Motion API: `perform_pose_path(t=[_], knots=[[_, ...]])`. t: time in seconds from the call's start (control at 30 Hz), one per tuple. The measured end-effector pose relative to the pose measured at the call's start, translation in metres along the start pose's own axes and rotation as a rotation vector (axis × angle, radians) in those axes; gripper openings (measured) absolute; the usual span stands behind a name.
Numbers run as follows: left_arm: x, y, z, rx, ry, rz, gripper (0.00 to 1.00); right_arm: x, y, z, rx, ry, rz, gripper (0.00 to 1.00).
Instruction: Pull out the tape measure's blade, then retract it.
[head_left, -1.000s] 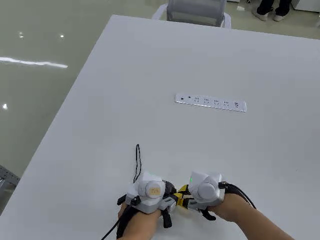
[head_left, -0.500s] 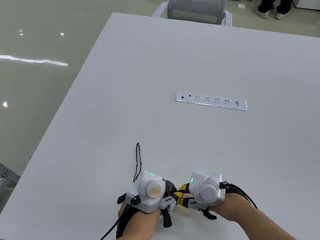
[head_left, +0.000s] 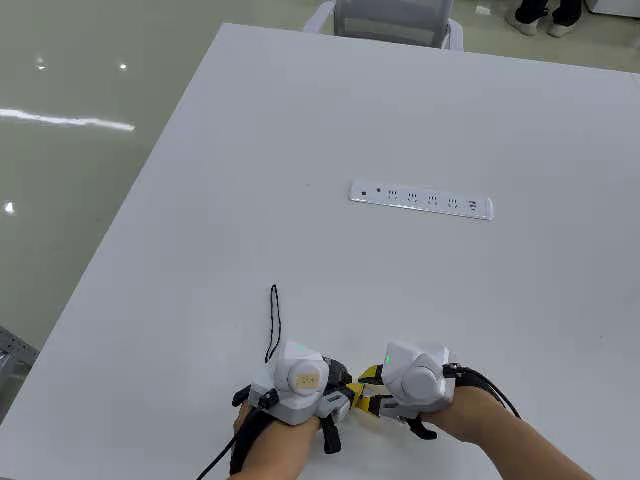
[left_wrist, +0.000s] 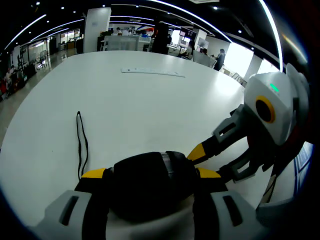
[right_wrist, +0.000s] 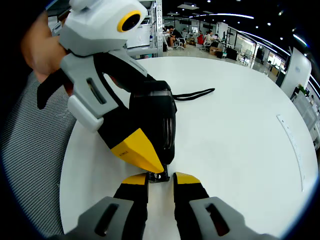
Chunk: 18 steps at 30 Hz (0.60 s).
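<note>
A black tape measure (left_wrist: 150, 187) sits between the yellow-tipped jaws of my left gripper (left_wrist: 150, 175), which is shut on its case. In the right gripper view the tape measure (right_wrist: 160, 120) stands on edge on the white table, its small metal blade hook (right_wrist: 159, 176) at the bottom front. My right gripper (right_wrist: 160, 179) is closed in on that hook from both sides. In the head view the left gripper (head_left: 338, 394) and right gripper (head_left: 366, 392) meet at the table's near edge, with the tape measure (head_left: 340, 377) between them. Its black wrist strap (head_left: 273, 320) trails away across the table.
A white power strip (head_left: 420, 200) lies flat at the middle of the white table (head_left: 250, 180). A grey chair (head_left: 390, 20) stands at the far edge. The floor drops away to the left of the table.
</note>
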<state>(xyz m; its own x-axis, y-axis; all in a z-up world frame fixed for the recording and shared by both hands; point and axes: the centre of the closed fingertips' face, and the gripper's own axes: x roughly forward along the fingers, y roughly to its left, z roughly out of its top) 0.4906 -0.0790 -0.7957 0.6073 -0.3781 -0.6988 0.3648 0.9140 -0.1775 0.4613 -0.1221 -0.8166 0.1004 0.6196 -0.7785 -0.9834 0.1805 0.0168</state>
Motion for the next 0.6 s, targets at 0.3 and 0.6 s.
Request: perform_pose_path(t=[0.3,0.6], knots=[[-0.0002,-0.0003,-0.0002,-0.002,0.002,0.0,0.66,-0.0014,0.0016,0.0016,0.018,0.003,0.001,0.14],[0.0001,-0.0006,0.0004,-0.003,0.0,0.002,0.66,0.0,0.0008,0.0024,0.042,-0.001,-0.004,0.14]])
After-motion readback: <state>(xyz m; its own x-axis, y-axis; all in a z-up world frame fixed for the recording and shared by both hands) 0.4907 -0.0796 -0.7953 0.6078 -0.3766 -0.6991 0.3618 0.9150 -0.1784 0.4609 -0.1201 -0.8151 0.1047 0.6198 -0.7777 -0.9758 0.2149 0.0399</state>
